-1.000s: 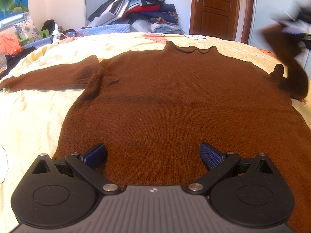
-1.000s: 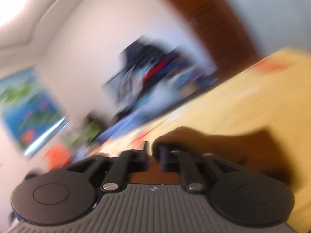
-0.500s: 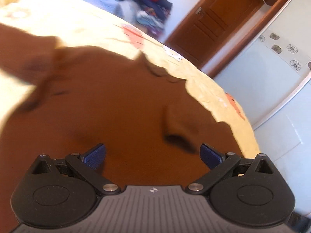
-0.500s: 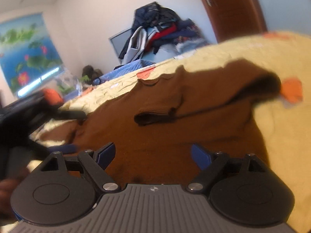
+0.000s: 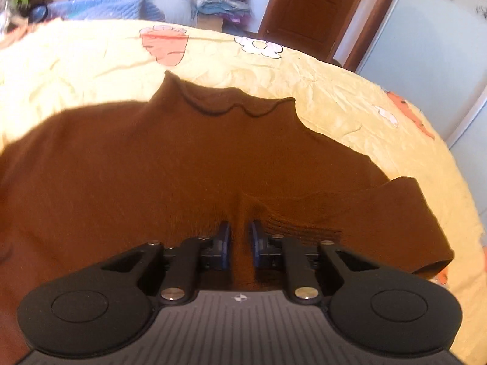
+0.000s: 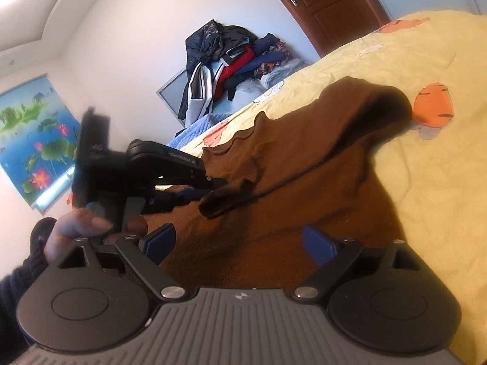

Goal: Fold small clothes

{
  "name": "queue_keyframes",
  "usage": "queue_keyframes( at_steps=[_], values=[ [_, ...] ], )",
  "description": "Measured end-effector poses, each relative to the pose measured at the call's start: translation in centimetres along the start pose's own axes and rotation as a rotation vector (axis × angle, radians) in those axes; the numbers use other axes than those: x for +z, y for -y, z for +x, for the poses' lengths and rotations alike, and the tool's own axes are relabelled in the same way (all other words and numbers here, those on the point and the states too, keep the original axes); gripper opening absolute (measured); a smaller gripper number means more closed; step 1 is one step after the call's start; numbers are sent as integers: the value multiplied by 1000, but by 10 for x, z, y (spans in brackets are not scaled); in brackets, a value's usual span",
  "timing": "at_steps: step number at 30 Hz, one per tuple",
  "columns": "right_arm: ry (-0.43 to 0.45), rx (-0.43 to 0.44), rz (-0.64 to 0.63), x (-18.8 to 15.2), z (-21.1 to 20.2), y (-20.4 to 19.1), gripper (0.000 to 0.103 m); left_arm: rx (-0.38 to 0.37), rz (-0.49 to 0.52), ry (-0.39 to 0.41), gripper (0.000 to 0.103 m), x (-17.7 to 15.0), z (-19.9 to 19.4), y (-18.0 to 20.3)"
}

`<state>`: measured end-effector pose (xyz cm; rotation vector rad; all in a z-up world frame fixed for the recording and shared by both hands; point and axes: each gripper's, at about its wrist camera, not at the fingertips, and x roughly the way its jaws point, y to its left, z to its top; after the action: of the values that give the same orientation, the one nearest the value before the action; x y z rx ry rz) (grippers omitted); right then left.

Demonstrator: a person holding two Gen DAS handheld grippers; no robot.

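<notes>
Lying flat on the yellow bedspread (image 5: 350, 97) is the brown sweater (image 5: 121, 167), collar (image 5: 231, 103) pointing away toward the far edge of the bed. Its right sleeve (image 5: 395, 210) is folded in over the chest, cuff end landing near the middle.

The left wrist view is the one that really shows the grab: the left claw (image 5: 240, 240) is pinched together on a ridge of knit right by the ribbed cuff, fabric bunched up between the blue pads (image 5: 224, 243). You also get the whole collar and the shoulder line from here, plus a cartoon print (image 5: 164, 44) on the bedspread past the collar.

The right wrist view gives the side angle instead. The right claw (image 6: 240, 243) has its jaws wide and opening, sitting over the sweater body with nothing pressed between the pads; cloth is just underneath. From here you can see the left claw (image 6: 213, 187) from outside, nosed into the cuff, and the person's hand (image 6: 70, 231) on its handle with a dark sleeve (image 6: 18, 276), which the other view never shows. The folded shoulder humps up (image 6: 374, 106) next to an orange print (image 6: 432, 109).

Background: a pile of clothes (image 6: 231, 64), a wooden door (image 5: 307, 9), a lotus picture (image 6: 33, 140).
</notes>
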<state>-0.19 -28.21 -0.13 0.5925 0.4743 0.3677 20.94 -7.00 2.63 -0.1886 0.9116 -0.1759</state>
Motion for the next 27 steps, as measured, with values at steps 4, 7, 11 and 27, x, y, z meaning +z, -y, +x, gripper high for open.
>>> queue_keyframes(
  at_steps=[4,7,11,27],
  values=[
    [0,2,4,0,3,0,92,24,45,70,4,5,-25,-5],
    [1,1,5,1,4,1,93,-4,34,117,4,17,-54,-19],
    [-6,5,1,2,8,1,94,-114,-29,65,6,25,-53,-42],
    [-17,14,-2,4,12,2,96,-178,-85,-50,11,5,-8,-45]
  ],
)
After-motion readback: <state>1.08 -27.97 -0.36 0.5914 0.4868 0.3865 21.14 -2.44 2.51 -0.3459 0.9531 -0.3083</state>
